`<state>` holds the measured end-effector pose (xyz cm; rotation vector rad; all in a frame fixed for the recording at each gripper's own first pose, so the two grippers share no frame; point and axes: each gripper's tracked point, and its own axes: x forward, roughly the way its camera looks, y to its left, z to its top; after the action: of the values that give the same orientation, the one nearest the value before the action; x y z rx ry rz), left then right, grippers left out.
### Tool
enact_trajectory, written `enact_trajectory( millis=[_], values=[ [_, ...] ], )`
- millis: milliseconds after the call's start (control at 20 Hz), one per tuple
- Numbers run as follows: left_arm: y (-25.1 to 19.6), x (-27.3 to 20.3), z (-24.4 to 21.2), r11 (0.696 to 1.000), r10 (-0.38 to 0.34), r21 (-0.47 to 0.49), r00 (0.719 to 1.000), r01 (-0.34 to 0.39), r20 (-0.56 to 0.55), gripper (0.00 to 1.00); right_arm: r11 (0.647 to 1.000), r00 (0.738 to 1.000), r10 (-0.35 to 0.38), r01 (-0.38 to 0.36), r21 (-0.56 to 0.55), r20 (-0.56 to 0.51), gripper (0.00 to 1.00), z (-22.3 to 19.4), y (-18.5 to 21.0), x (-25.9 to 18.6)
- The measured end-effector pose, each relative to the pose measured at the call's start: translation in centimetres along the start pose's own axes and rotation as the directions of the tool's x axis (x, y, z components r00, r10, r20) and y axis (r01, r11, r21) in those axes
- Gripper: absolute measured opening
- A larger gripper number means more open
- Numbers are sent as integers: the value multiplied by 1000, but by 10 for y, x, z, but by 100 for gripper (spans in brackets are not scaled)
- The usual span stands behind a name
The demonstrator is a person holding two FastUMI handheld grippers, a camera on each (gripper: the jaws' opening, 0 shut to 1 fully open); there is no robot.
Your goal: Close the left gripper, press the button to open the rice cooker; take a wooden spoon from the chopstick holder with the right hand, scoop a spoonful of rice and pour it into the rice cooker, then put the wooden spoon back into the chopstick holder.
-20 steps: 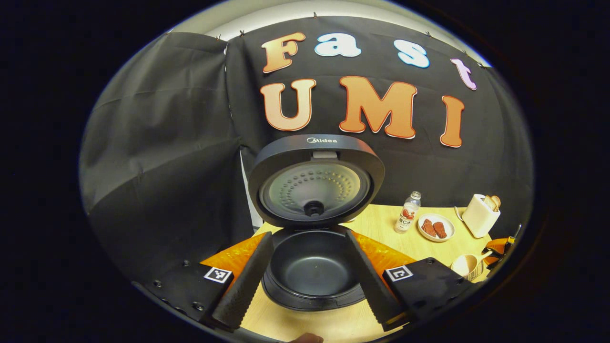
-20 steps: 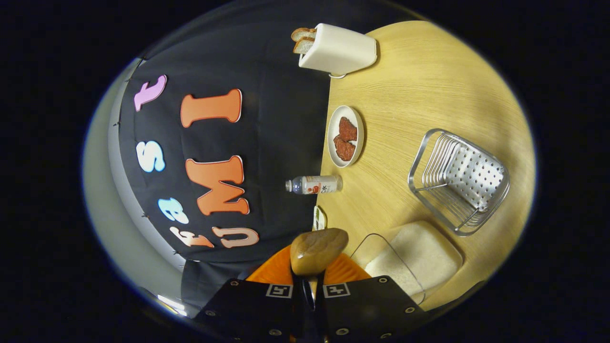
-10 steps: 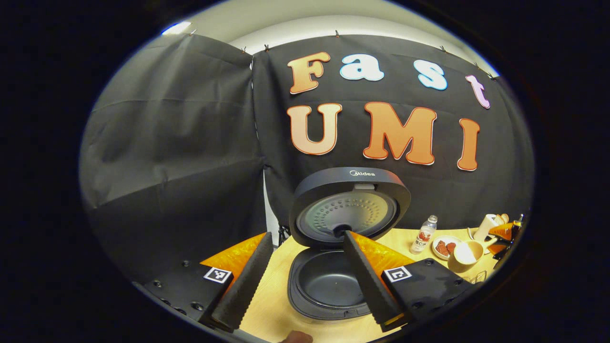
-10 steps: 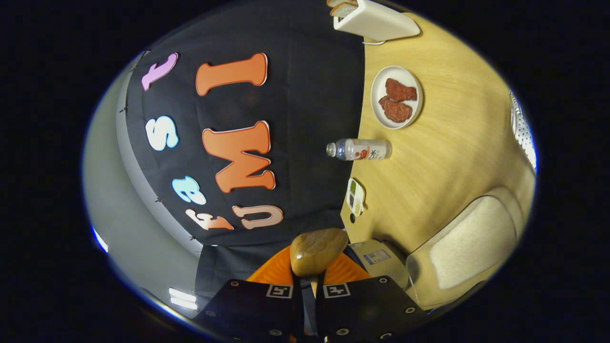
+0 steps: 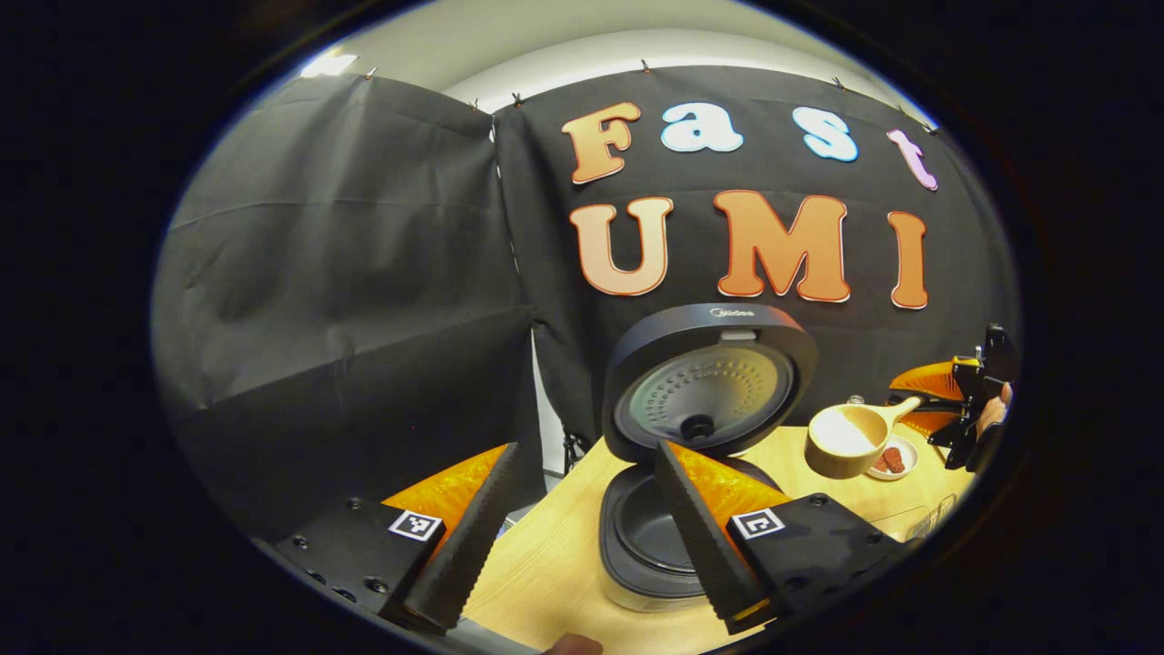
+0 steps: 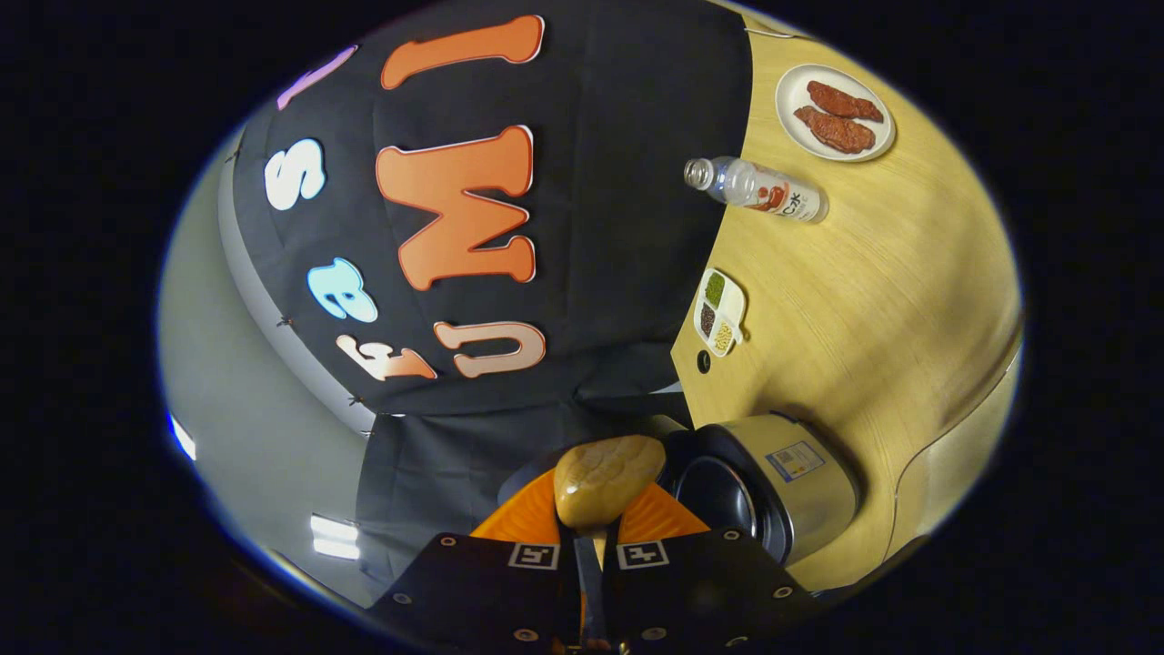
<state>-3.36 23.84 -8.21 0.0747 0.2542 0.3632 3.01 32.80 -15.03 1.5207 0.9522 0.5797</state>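
Judging by how things lie, the task is past its midpoint. The rice cooker (image 5: 677,509) stands at lower centre of the left gripper view with its lid (image 5: 709,382) raised upright, so the button step is done. The left gripper (image 5: 582,537) holds nothing, its fingers spread wide apart in front of the pot.

The wooden spoon (image 5: 846,437) sits right of centre in that view, carried by the right gripper (image 5: 955,405) at the right edge; its bowl appears loaded with pale rice and hangs beside the lid, not yet over the pot. In the right gripper view the right gripper (image 6: 589,564) is clamped on the spoon's handle at bottom centre, the spoon's underside (image 6: 607,478) just above it and the cooker (image 6: 773,496) to its right.

Remaining: pouring the rice and returning the spoon to the holder.

A bottle (image 6: 755,186), a plate (image 6: 800,132) and a small divided dish (image 6: 720,311) stand on the table (image 6: 882,300), well apart from the cooker. The upright lid is the nearest obstacle to the spoon.
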Motion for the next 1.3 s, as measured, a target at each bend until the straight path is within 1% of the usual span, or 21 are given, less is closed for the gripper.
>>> enact_trajectory(
  millis=[100, 150, 250, 400, 600, 650, 700, 800, 900, 1150, 1300],
  values=[
    [10, 1, -6, 1000, 19, -12, 1000, -19, -14, 97, 997, 999, -38, 38, -64, -2, 9, -7, -3, 14],
    [15, -1, -7, 999, 30, -17, 999, -30, -21, 100, 992, 998, -64, 64, -107, 1, 9, -11, -5, 19],
    [23, -1, -13, 999, 48, -21, 998, -49, -36, 100, 976, 994, -108, 109, -186, 18, 9, -18, -8, 29],
    [32, -1, -19, 998, 65, -23, 997, -66, -52, 100, 933, 988, -148, 151, -325, 33, 9, -33, -5, 41],
    [39, 0, -24, 997, 76, -22, 995, -77, -66, 100, 872, 984, -170, 178, -457, 59, 9, -46, -5, 55],
    [41, -1, -24, 997, 76, -22, 995, -78, -67, 96, 854, 983, -171, 182, -487, 67, 9, -49, -3, 57],
    [41, -1, -25, 997, 77, -22, 995, -78, -69, 100, 833, 981, -180, 190, -519, 71, 9, -52, -3, 59],
    [44, 0, -27, 997, 78, -21, 994, -79, -72, 100, 803, 979, -184, 198, -562, 82, 9, -56, -4, 62],
    [45, 1, -28, 997, 78, -23, 994, -80, -77, 100, 788, 980, -181, 198, -583, 88, 9, -58, 0, 64],
    [49, 1, -30, 997, 77, -24, 993, -79, -84, 100, 769, 982, -160, 185, -612, 97, 9, -59, 11, 66],
    [49, 2, -30, 997, 75, -25, 994, -78, -84, 100, 742, 983, -144, 182, -645, 112, 9, -56, 20, 65]
  ],
)
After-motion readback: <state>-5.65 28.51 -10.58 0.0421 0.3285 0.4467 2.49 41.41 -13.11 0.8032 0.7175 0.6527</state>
